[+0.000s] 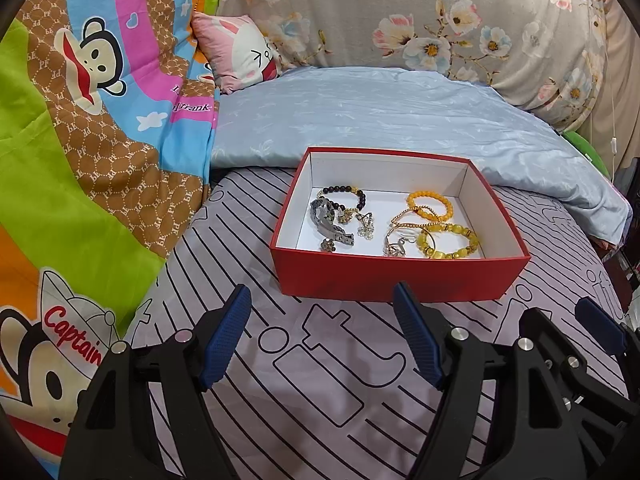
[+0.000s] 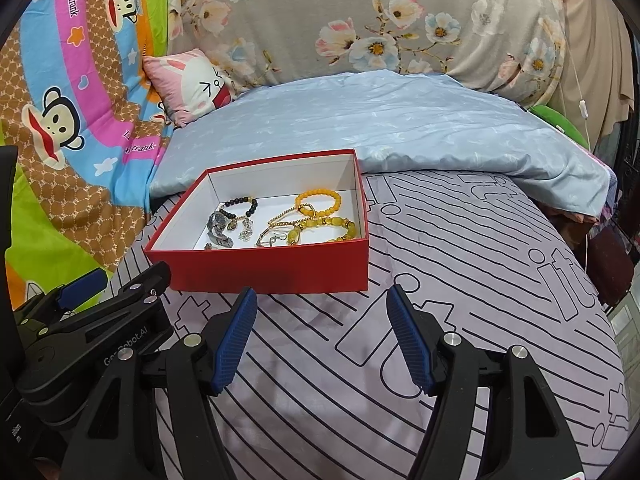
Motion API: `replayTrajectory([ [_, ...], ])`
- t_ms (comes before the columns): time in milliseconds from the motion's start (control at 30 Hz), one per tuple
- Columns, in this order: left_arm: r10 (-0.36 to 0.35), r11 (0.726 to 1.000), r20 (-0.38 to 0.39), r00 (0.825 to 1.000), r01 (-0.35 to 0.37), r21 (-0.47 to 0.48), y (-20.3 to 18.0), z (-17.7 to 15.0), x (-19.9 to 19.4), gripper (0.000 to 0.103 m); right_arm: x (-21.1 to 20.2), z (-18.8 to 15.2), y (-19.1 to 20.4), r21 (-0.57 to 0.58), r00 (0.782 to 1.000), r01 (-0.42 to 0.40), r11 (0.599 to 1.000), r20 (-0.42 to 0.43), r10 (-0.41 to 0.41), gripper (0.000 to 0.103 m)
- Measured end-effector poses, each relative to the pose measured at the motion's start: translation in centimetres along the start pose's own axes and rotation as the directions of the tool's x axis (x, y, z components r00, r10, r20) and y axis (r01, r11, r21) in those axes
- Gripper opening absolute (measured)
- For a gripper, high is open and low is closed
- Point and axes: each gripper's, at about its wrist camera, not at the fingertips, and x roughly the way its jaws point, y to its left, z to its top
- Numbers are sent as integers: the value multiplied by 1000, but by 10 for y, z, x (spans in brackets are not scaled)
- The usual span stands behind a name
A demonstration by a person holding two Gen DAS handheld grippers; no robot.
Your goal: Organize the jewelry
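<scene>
While both grippers hover near the red cardboard box (image 1: 400, 276) on the striped bed sheet (image 1: 360, 380), left gripper (image 1: 324, 340) and right gripper (image 2: 322, 340) have fingers spread, grasping nothing. Inside the box, glossy yellow bead bracelets (image 1: 450, 240) lie tangled with a gold chain (image 1: 404, 214); beside them a metal watch (image 1: 330, 226). Pick one piece singly, pinching a bead, not chain.

Bed sheet (image 1: 340, 380) with black line print, bearing red box (image 1: 400, 276) and blue quilt (image 1: 400, 120).
</scene>
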Motion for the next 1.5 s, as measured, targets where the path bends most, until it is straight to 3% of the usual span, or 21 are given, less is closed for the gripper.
replayTrajectory([
  [333, 1, 1000, -1, 1000, -1, -1, 0, 0, -1, 71, 0, 0, 0, -3, 1000, 0, 1000, 1, 0, 66],
  [500, 20, 1000, 0, 1000, -20, -11, 3, -1, -3, 80, -2, 1, 0, 0, 1000, -3, 1000, 4, 3, 67],
  [1067, 31, 999, 1, 1000, -31, -12, 5, 1, -5, 80, -3, 2, -2, 10, 1000, 6, 1000, 8, -6, 71],
  [1500, 56, 998, 8, 998, -56, -8, 7, 0, -4, 90, 0, 0, -6, 22, 1000, 9, 1000, 6, -10, 71],
])
